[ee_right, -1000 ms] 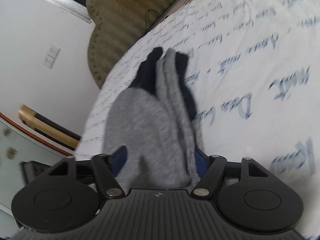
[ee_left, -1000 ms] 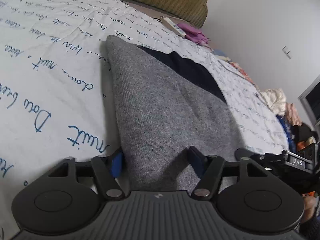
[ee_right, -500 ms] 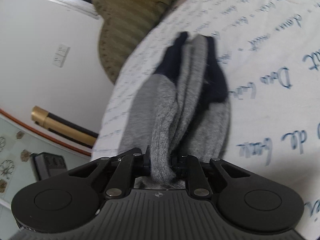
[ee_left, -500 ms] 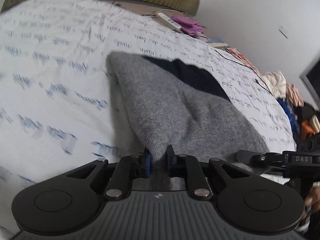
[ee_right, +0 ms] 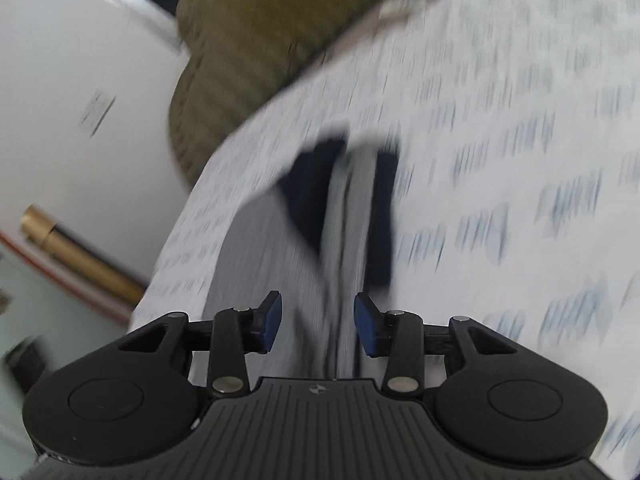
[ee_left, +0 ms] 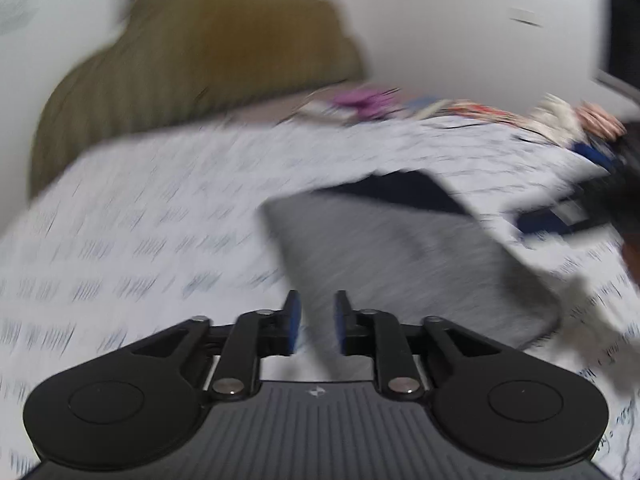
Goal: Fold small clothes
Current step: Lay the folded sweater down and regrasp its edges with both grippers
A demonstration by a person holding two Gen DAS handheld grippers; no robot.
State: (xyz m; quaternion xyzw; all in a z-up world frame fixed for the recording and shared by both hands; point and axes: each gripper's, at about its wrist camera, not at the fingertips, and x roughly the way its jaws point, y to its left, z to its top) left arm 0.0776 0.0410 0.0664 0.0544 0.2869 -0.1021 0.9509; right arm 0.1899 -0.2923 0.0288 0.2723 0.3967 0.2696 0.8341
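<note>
A grey knit garment point(ee_left: 400, 260) with a navy part point(ee_left: 400, 192) lies on the white bed sheet point(ee_left: 140, 220) printed with blue script. My left gripper point(ee_left: 317, 320) hovers over its near corner, jaws opening. Grey cloth shows through the gap, but the blue pads stand off it. In the right wrist view the same garment point(ee_right: 260, 264) lies bunched in lengthwise folds, navy end point(ee_right: 312, 192) away from me. My right gripper point(ee_right: 319, 322) is above its near end with jaws opening, and its pads do not press the cloth. That gripper point(ee_left: 560, 212) also appears blurred at the right of the left wrist view.
An olive padded headboard point(ee_left: 200, 48) rises behind the bed. A purple item point(ee_left: 368, 100) and a pile of mixed clothes point(ee_left: 560, 116) lie along the far edge of the bed. A gold-coloured bar point(ee_right: 80, 252) stands by the wall beyond the bed's left side. Both views are motion-blurred.
Half a second ago both grippers were shut on the garment's near edge. Both have now let go, opened and risen. The left view has rolled, and the garment rests on the sheet.
</note>
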